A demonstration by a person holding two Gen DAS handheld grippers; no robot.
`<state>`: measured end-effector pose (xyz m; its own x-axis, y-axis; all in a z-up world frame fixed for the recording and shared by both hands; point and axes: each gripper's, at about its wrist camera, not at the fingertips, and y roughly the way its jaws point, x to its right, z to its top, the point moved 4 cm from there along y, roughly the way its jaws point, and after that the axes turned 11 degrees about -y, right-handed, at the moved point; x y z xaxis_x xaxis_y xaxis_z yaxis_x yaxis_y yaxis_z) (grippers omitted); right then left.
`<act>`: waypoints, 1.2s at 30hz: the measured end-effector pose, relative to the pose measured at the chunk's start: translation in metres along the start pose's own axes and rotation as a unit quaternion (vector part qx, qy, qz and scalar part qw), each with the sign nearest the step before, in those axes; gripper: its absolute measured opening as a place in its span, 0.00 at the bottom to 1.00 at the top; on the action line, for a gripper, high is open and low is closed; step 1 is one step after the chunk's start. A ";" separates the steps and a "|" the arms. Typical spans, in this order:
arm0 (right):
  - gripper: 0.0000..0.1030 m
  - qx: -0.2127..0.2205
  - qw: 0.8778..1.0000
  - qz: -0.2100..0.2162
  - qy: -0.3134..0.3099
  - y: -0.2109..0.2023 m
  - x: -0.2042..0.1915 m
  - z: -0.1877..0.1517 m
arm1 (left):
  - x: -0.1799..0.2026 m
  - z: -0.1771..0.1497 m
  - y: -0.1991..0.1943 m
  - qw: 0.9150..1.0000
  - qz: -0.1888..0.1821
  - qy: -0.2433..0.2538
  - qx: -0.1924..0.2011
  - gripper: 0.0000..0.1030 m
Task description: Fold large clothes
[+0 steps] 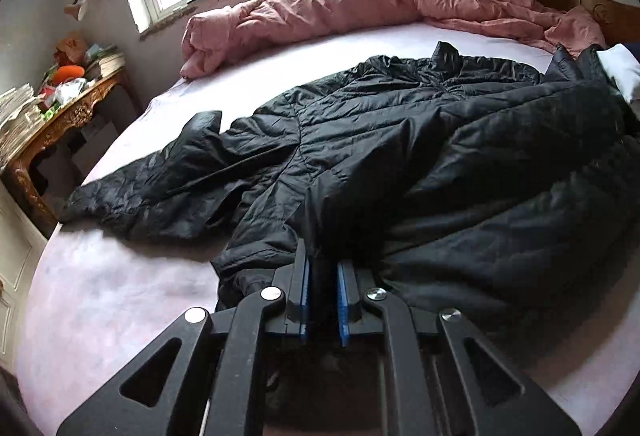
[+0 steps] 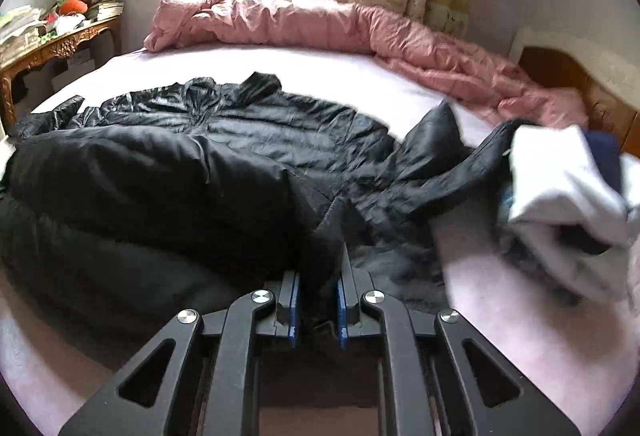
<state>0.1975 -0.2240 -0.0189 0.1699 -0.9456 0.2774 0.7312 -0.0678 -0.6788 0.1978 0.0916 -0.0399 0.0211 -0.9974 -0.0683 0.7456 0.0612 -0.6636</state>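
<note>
A large black quilted jacket (image 1: 400, 140) lies spread across the pale pink bed (image 1: 100, 296), one sleeve reaching to the left (image 1: 132, 192). My left gripper (image 1: 323, 260) is shut on a raised fold of the jacket's near edge. In the right wrist view the jacket (image 2: 200, 156) fills the left and middle, with a sleeve trailing to the right (image 2: 448, 164). My right gripper (image 2: 318, 282) is shut on another raised fold of the jacket's near hem. The lifted fabric bulges up over the body of the jacket.
A rolled pink duvet (image 1: 340, 12) lies along the bed's far side under the window. A carved wooden side table (image 1: 60, 124) piled with books stands at the left. White and navy clothes (image 2: 560, 172) lie at the right by the wooden headboard (image 2: 592, 96).
</note>
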 end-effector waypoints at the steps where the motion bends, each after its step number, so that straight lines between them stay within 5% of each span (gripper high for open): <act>1: 0.13 -0.007 1.000 0.002 -0.004 0.007 -0.001 -0.002 | 0.000 0.001 0.001 1.000 -0.002 0.001 0.006 0.11; 4: 0.13 -0.007 1.000 -0.003 -0.010 0.014 -0.002 -0.002 | -0.001 0.004 0.001 1.000 -0.014 -0.011 0.017 0.11; 7: 0.24 0.007 1.000 -0.007 -0.003 0.008 0.001 -0.004 | -0.003 0.007 -0.006 0.999 -0.019 -0.019 0.036 0.17; 9: 0.49 0.025 1.000 -0.015 0.011 -0.001 0.009 -0.005 | -0.004 0.010 -0.019 0.998 -0.023 -0.021 0.063 0.23; 11: 0.58 0.057 0.998 -0.027 0.031 -0.017 0.018 -0.005 | -0.003 0.012 -0.038 0.995 -0.033 -0.024 0.093 0.38; 16: 0.58 0.133 0.987 -0.039 0.082 -0.058 0.044 -0.003 | -0.005 0.016 -0.083 0.984 -0.054 -0.052 0.163 0.68; 20: 0.58 0.176 0.977 -0.002 0.118 -0.079 0.058 -0.004 | -0.008 0.016 -0.095 0.980 -0.082 -0.072 0.164 0.70; 22: 0.48 0.176 0.977 0.042 0.116 -0.082 0.057 -0.004 | -0.008 0.015 -0.095 0.980 -0.096 -0.078 0.156 0.70; 23: 0.35 0.175 0.976 0.073 0.110 -0.083 0.054 -0.003 | -0.008 0.013 -0.095 0.979 -0.110 -0.078 0.151 0.70; 26: 0.32 0.183 0.968 0.143 0.090 -0.086 0.045 -0.001 | -0.004 0.011 -0.100 0.967 -0.205 -0.072 0.131 0.56; 30: 0.32 0.123 0.983 0.127 0.046 -0.063 0.025 0.002 | 0.002 0.008 -0.081 0.979 -0.177 -0.054 0.086 0.45; 33: 0.32 0.077 0.991 0.094 0.062 -0.036 0.028 -0.005 | -0.011 0.005 -0.047 0.991 -0.102 -0.080 0.042 0.45; 36: 0.32 0.070 0.992 0.059 0.083 -0.021 0.045 -0.010 | -0.035 0.005 -0.023 0.992 -0.012 -0.120 0.038 0.45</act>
<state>0.1832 -0.2688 0.0005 0.1572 -0.9844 0.0789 0.7993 0.0799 -0.5957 0.1833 0.1247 -0.0189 0.1539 -0.9791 0.1330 0.7961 0.0431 -0.6037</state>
